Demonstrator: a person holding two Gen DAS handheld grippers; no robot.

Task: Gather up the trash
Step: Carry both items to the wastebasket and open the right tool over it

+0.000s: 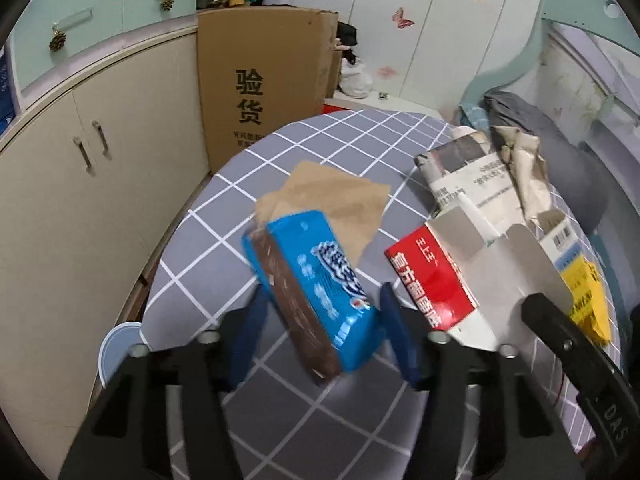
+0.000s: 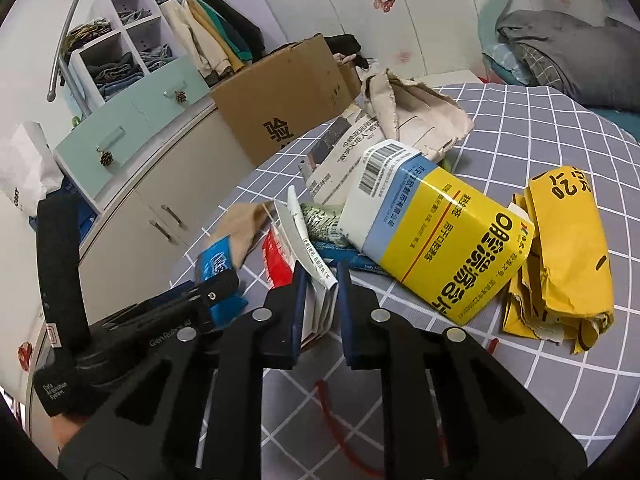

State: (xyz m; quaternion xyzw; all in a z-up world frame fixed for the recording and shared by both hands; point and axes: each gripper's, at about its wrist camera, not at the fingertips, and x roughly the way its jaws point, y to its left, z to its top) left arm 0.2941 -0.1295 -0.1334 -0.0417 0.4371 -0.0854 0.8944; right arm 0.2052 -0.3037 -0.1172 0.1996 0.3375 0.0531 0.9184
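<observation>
Both pairs of fingers are clamped on trash: the left gripper (image 1: 320, 312) pinches a blue snack box (image 1: 316, 288), lifted and tilted above the grey checked tablecloth (image 1: 320, 136), while the right gripper (image 2: 318, 280) nips the white flap of a red carton (image 2: 316, 276) beside a yellow medicine box (image 2: 444, 240) and crumpled yellow envelope (image 2: 560, 248).

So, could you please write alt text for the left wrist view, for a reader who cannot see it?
The left gripper has a blue snack packet between its blue fingers, above a table with a grey checked cloth. To the right lie a red and white carton and newspaper; a cardboard box stands behind.
</observation>
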